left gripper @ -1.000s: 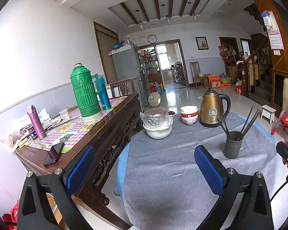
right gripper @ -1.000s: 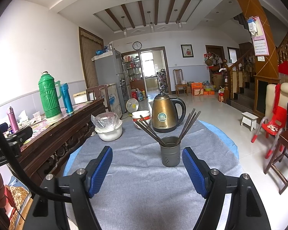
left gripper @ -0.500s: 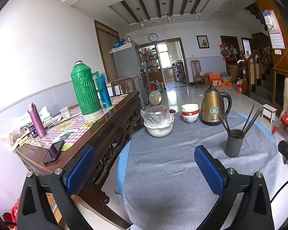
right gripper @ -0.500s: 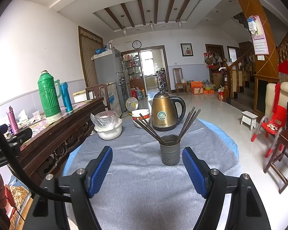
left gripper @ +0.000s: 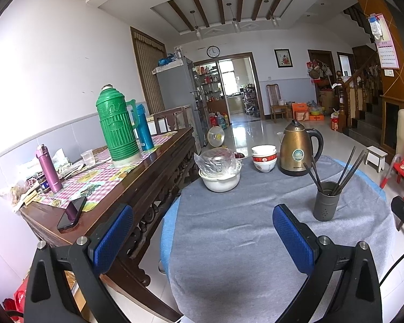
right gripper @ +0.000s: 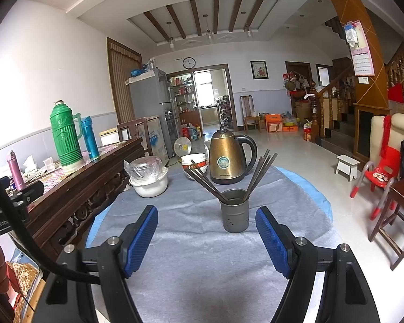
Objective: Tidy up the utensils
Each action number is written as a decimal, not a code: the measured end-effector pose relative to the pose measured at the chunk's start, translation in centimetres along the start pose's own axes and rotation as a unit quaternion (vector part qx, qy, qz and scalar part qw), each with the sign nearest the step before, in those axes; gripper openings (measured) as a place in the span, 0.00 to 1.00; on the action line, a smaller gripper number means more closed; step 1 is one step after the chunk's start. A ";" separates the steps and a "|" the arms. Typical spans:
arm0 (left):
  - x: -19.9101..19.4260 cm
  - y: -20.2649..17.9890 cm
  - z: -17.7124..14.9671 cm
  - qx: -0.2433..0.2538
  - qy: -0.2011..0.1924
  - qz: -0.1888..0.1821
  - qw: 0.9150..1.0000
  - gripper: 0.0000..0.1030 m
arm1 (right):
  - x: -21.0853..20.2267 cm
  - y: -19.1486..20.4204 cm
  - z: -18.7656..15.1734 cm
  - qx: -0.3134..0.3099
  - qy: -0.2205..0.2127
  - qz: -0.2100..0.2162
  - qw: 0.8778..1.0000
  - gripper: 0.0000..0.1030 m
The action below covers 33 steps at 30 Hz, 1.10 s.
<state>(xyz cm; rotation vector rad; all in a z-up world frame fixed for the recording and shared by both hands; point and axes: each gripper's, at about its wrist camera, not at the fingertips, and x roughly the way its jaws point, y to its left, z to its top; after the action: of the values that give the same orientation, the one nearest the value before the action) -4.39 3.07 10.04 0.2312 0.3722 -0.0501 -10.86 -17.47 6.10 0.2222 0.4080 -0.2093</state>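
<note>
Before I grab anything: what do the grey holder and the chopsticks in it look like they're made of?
Holder: dull grey, matte, with small drain holes near the base; looks like metal, though plastic can't be ruled out. Chopsticks: dark brown, thin, no shine; probably wood or bamboo.

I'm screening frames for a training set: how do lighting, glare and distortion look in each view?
Left wrist view: sharp, daylit, strong fisheye bending with dark corners, glare on the floor by the doorway. Right wrist view: equally sharp; the chopstick holder is crisp, the ceiling beams curve, the lit doorway is washed out.
</note>
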 end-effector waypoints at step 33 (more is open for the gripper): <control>10.9 -1.4 1.6 -0.090 0.035 -0.024 0.995 1.00 | 6.1 -0.4 4.1 -0.017 -0.005 -0.056 0.998 0.76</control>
<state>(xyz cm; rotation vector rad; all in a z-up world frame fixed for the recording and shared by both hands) 6.14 1.29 7.19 0.0456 0.4505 -0.0561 -4.00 -19.85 7.21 0.1640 0.4152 -0.3135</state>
